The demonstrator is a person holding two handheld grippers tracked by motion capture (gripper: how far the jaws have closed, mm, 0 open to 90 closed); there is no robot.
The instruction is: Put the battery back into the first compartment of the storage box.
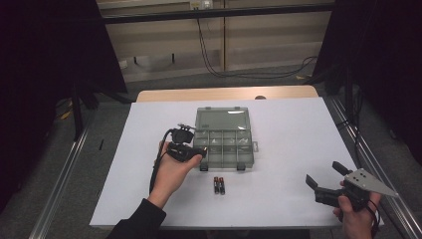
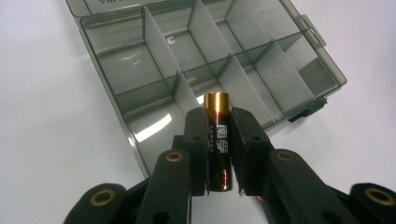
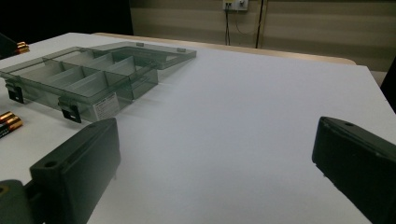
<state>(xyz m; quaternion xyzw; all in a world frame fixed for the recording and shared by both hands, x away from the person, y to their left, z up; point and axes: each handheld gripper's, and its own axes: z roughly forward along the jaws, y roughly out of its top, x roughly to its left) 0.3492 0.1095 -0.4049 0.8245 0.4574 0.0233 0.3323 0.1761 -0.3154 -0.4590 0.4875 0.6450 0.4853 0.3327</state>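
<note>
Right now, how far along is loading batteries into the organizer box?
Done: the organizer box lies open; its compartments look empty. In hand: the left gripper clamps one battery above the box. Left: two batteries lie on the table. The right gripper waits open.

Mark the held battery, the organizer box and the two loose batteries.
held battery (image 2: 219, 140): left gripper view, its dark body between the jaws.
organizer box (image 1: 247, 162): high view, front right rim.
loose batteries (image 1: 219, 185): high view, middle of the pair.

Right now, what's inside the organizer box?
The organizer box compartments in view look empty. The left gripper and its battery cover part of the near row, so that part stays unknown.
</note>
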